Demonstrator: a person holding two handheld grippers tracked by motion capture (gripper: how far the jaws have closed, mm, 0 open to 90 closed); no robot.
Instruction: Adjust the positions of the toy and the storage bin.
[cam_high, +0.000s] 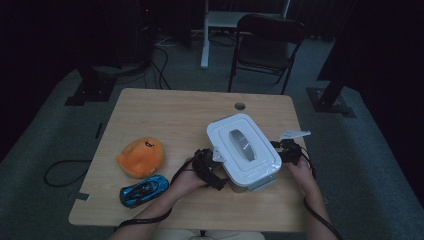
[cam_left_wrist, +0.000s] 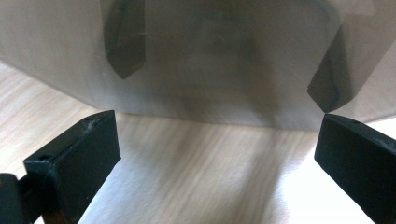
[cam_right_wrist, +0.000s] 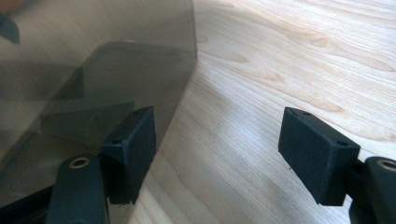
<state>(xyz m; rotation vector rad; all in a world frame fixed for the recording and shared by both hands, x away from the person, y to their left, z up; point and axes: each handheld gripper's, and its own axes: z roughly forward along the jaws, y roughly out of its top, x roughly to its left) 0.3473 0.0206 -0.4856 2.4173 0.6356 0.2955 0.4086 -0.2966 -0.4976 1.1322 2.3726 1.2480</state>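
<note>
The lidded box (cam_high: 243, 150) hides most of the left hand-held gripper (cam_high: 212, 172) in the high view. In both gripper views the box's clouded wall (cam_left_wrist: 210, 60) runs off the frame, and whatever lies inside stays a dim blur.

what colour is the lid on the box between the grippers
White, with a grey oval recess in its middle; the rectangular plastic box's lid shows best in the high view.

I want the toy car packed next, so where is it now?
In the high view the blue toy car lies near the table's front left edge, just in front of the orange plush toy and left of the left gripper.
</note>
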